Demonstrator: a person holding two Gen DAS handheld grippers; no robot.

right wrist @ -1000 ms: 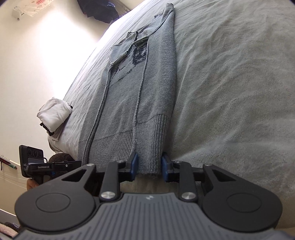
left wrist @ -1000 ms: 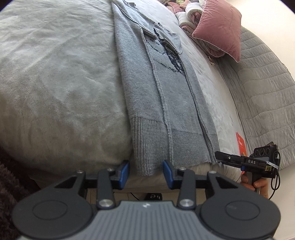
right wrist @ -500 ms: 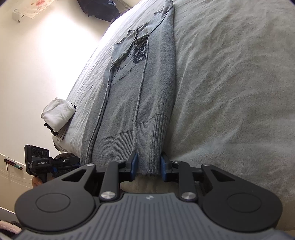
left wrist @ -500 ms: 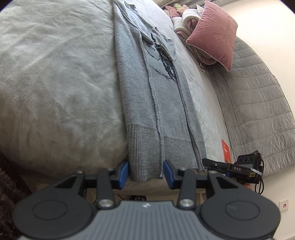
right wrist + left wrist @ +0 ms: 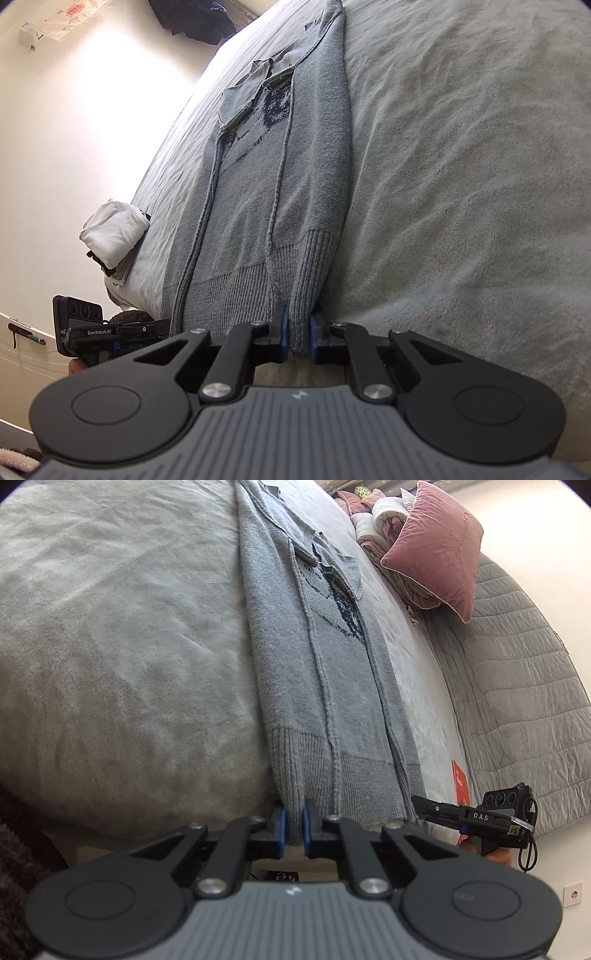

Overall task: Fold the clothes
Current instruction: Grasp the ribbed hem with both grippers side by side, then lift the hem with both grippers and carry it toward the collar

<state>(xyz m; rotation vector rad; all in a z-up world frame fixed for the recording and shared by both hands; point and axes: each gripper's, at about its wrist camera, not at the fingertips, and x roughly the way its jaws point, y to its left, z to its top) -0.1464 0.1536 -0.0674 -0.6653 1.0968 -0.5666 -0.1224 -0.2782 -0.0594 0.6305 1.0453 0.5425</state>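
Sweater [image 5: 332,686]: gray knit w/ a dark picture on the chest, ribbed band at the bottom. Both sides are folded in, so it's a long narrow strip w/ seams running down it. It lies flat on the gray fuzzy blanket [image 5: 122,657] on the bed, bottom band at the near edge, neck far away.

Left gripper [image 5: 293,829] is at the band's left corner. Its jaws have just been closing & the blue pads now pinch the ribbed band between them, almost shut.

Right gripper [image 5: 296,338] is at the band's right corner. Its jaws also just closed in, & the pads squeeze a bunched bit of the ribbing.

Each gripper shows up small at the side in the other one's view.

Count: 1 sweater, 2 grippers, 1 pink pillow [image 5: 439,542] by a heap of clothes [image 5: 373,520], 1 white folded bundle [image 5: 114,230] at the bed's left side, 1 gray quilt [image 5: 517,686] at the right.
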